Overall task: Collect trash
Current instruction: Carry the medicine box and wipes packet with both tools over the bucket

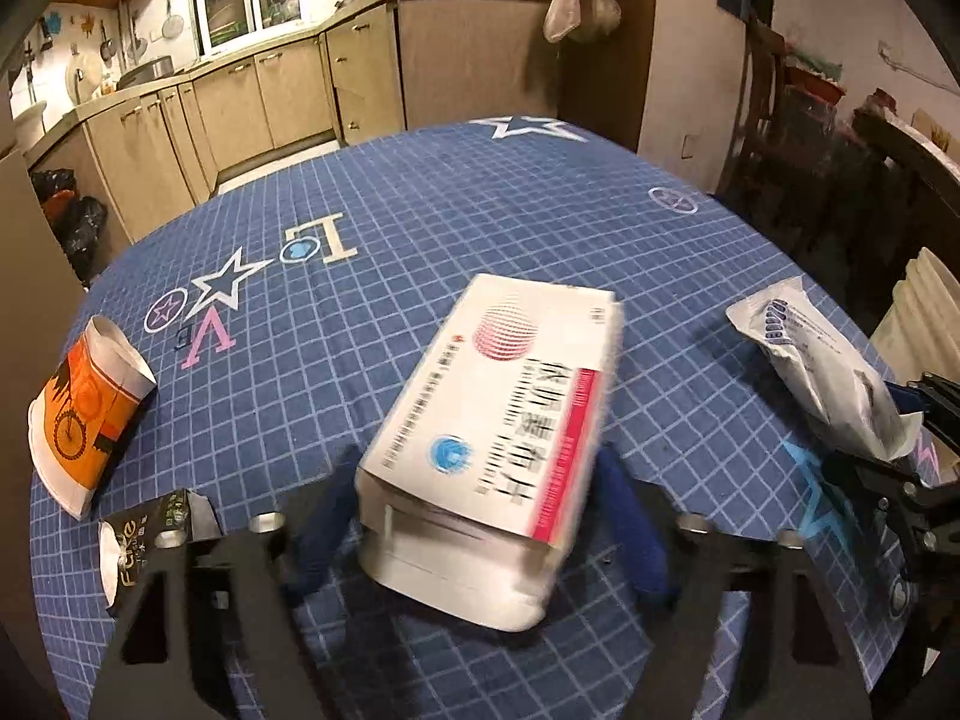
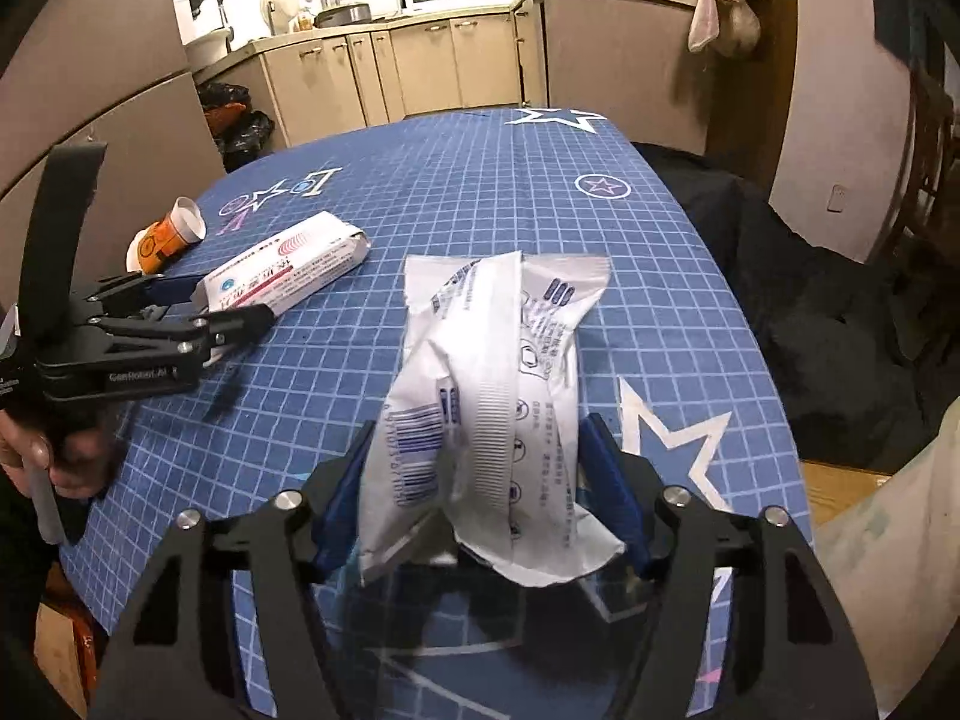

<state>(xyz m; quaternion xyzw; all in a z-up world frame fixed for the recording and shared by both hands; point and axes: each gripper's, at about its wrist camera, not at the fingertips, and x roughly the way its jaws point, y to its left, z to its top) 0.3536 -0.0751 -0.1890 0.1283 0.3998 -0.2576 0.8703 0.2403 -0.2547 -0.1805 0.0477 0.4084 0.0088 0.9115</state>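
A white and red carton box (image 1: 498,420) lies on the blue checked tablecloth (image 1: 420,198); my left gripper (image 1: 480,516) has its blue fingers on both sides of the box's near end, closed against it. The box also shows in the right wrist view (image 2: 282,276) with the left gripper (image 2: 180,312) at its end. My right gripper (image 2: 480,480) is shut on a crumpled white plastic wrapper (image 2: 498,372), blue pads pressing both sides. That wrapper shows at the right of the left wrist view (image 1: 822,360). A flattened orange paper cup (image 1: 84,414) lies at the table's left.
A dark snack wrapper (image 1: 144,540) lies by the left gripper's left finger. Kitchen cabinets (image 1: 270,96) stand beyond the table. Black rubbish bags (image 2: 234,120) sit on the floor at the left. A dark chair (image 2: 810,300) stands at the table's right edge.
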